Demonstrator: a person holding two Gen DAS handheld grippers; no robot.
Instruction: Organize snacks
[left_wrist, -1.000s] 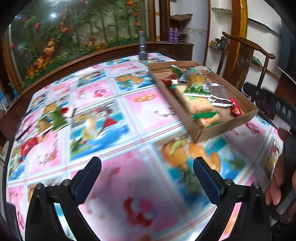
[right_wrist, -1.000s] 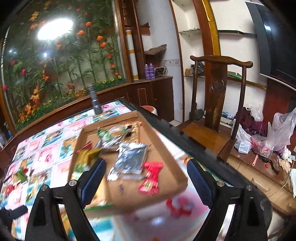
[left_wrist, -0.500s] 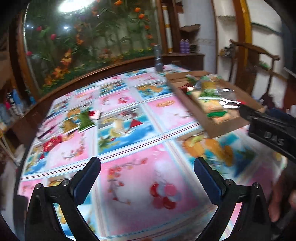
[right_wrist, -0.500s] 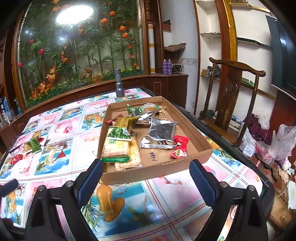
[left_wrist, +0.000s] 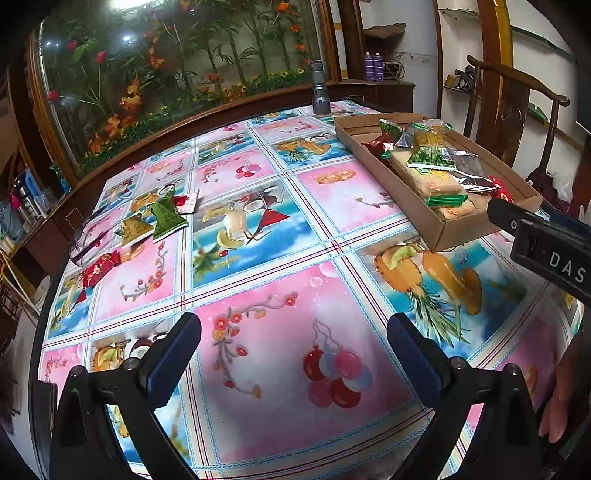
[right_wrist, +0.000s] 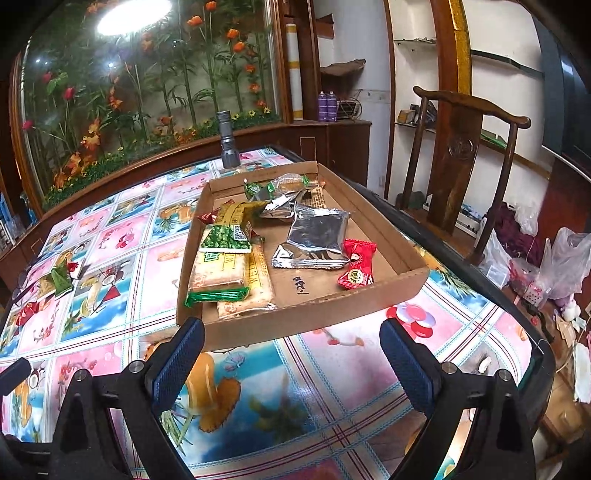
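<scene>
1. Left wrist view: left gripper (left_wrist: 294, 354) with jaws apart, nothing between them, over bare bench (left_wrist: 258, 280). Loose snack packets (left_wrist: 162, 218) lie far left, well apart from the cardboard tray (left_wrist: 458, 236) at right.
2. The right gripper's body (left_wrist: 546, 243) shows at the right edge, lettered "DAS".
3. Right wrist view: right gripper (right_wrist: 291, 354) with jaws wide and empty, having just been opening; tray's near wall just ahead.
4. Tray holds cracker packs (right_wrist: 221, 269), a silver pouch (right_wrist: 317, 240) and a red sweet (right_wrist: 356, 269). Handwritten mark on tray floor, unreadable.
5. Judgement: packets are light, crinkly and slippery; crackers are fragile. Pinch a sealed end, lightly.
</scene>
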